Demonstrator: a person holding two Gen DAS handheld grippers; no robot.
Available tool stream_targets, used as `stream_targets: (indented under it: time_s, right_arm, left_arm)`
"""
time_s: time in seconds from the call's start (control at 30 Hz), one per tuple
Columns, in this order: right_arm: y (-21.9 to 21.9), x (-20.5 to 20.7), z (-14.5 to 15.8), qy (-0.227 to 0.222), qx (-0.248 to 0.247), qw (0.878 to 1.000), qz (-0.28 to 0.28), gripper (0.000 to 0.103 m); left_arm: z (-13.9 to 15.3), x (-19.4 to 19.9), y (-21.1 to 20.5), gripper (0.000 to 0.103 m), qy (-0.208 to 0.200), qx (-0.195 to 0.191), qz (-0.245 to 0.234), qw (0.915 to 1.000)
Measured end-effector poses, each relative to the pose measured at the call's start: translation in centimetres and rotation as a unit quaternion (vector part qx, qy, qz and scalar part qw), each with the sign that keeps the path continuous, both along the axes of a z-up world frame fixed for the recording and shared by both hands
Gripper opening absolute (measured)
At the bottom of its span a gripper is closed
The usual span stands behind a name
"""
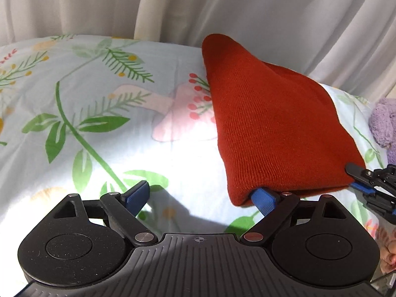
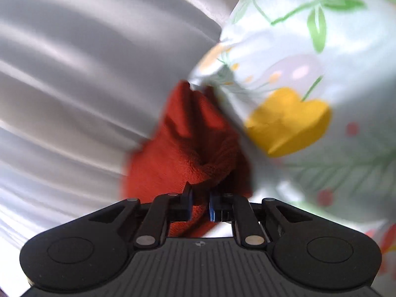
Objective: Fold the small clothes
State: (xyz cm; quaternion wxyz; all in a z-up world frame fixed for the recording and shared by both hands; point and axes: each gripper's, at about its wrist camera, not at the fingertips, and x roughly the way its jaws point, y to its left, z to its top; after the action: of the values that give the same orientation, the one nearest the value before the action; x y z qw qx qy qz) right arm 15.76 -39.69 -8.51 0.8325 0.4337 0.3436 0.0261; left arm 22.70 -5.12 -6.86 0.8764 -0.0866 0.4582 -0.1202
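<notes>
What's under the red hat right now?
The floral sheet lies under the red hat. One left finger pokes under its near edge; the fingertip and whatever else it covers are hidden.

- The hat (image 1: 272, 123) lies on the bed (image 1: 99, 123), right of centre in the left wrist view, its tip pointing toward the curtain (image 1: 173, 5) behind the bed.
- The left tool (image 1: 200, 195) sits at the hat's near edge — one finger (image 1: 263, 198) tucked under it, the other (image 1: 136, 193) well left on the sheet.
- The right tool (image 1: 358, 180) meets the hat's near right corner.
- A plush item (image 1: 383, 126) lies right of the hat, apart from it.
- In the right wrist view, the hat (image 2: 188, 143) sits between that tool's fingers (image 2: 200, 205) — bed to the right, curtain to the left.
</notes>
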Motion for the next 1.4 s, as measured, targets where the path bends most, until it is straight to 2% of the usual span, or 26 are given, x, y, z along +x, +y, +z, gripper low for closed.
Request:
stream_targets:
  time_s: [0.07, 0.13, 0.2, 0.23, 0.3, 0.37, 0.43, 0.47, 0.53, 0.57, 0.6, 0.73, 0.87, 0.93, 0.97, 1.0, 1.1, 1.2, 1.27, 1.4]
  right_arm:
    - [0.6, -0.2, 1.1, -0.004, -0.039, 0.999, 0.021, 0.018]
    - [0.6, -0.4, 2.9, -0.007, -0.086, 0.996, 0.021, 0.039]
    - [0.6, -1.0, 4.8, -0.03, -0.139, 0.99, 0.002, 0.047]
    - [0.3, -0.9, 6.0, -0.044, -0.157, 0.987, 0.001, 0.047]
    - [0.9, 0.6, 7.1, -0.072, -0.152, 0.986, 0.008, 0.048]
    - [3.5, 4.5, 7.5, -0.076, -0.138, 0.986, 0.053, 0.048]
    - [7.0, 8.4, 7.7, -0.089, -0.138, 0.978, 0.126, 0.048]
    - [8.7, 10.5, 7.4, -0.09, -0.144, 0.973, 0.154, 0.048]
    - [11.0, 14.8, 6.2, -0.066, -0.176, 0.967, 0.171, 0.048]
    - [11.5, 16.7, 5.5, -0.055, -0.193, 0.965, 0.17, 0.046]
    - [11.7, 18.4, 4.7, -0.047, -0.21, 0.962, 0.166, 0.038]
    - [9.8, 21.5, 3.2, -0.036, -0.254, 0.958, 0.124, 0.033]
    - [6.2, 20.9, 2.1, -0.053, -0.206, 0.974, 0.084, 0.018]
    - [4.9, 20.0, 1.8, -0.062, -0.209, 0.974, 0.058, 0.01]
    - [4.1, 19.7, 1.6, -0.064, -0.201, 0.977, 0.04, 0.009]
    - [3.4, 19.5, 1.4, -0.062, -0.187, 0.98, 0.023, 0.001]
    - [2.4, 19.3, 0.8, -0.059, -0.154, 0.986, 0.0, 0.0]
    - [3.3, 19.3, 1.0, -0.063, -0.188, 0.98, 0.003, 0.0]
    - [3.4, 19.1, 1.2, -0.063, -0.191, 0.979, 0.003, 0.0]
    - [3.4, 18.8, 1.3, -0.064, -0.191, 0.979, 0.003, 0.0]
  left_arm:
    - [0.8, -0.2, 2.1, 0.092, 0.012, -0.016, 0.005, 0.9998]
    - [1.8, 0.0, 4.0, 0.092, 0.008, -0.016, 0.036, 0.9992]
    - [2.6, 0.9, 5.6, 0.093, -0.007, -0.008, 0.08, 0.9967]
    - [2.9, 1.7, 6.0, 0.093, -0.013, -0.01, 0.104, 0.9945]
    - [3.2, 3.6, 6.0, 0.093, -0.01, -0.024, 0.141, 0.9897]
    - [3.5, 5.8, 4.9, 0.093, -0.014, -0.043, 0.162, 0.9857]
    - [4.0, 7.7, 2.9, 0.093, -0.032, -0.041, 0.182, 0.982]
    - [4.3, 8.7, 1.7, 0.094, -0.049, -0.035, 0.186, 0.9807]
    - [4.7, 10.5, -0.6, 0.094, -0.071, -0.025, 0.202, 0.9766]
    - [4.6, 11.5, -1.8, 0.094, -0.079, -0.026, 0.206, 0.9751]
    - [4.5, 12.5, -2.8, 0.094, -0.083, -0.029, 0.203, 0.9753]
    - [2.6, 15.7, -6.5, 0.094, -0.106, -0.038, 0.19, 0.9753]
    - [0.0, 16.9, -7.9, 0.094, -0.089, -0.024, 0.181, 0.9791]
    - [-0.6, 17.3, -7.8, 0.093, -0.072, -0.036, 0.185, 0.9794]
    - [-0.6, 17.4, -8.0, 0.093, -0.074, -0.034, 0.186, 0.9791]
    - [-0.6, 17.5, -8.2, 0.093, -0.076, -0.029, 0.182, 0.9799]
    - [-0.8, 17.4, -8.7, 0.093, -0.081, -0.022, 0.176, 0.9809]
    - [-1.1, 17.8, -8.2, 0.093, -0.066, -0.041, 0.176, 0.9813]
    - [-1.5, 18.1, -7.6, 0.094, -0.064, -0.058, 0.177, 0.9805]
    - [-1.6, 18.1, -7.5, 0.095, -0.065, -0.06, 0.178, 0.9801]
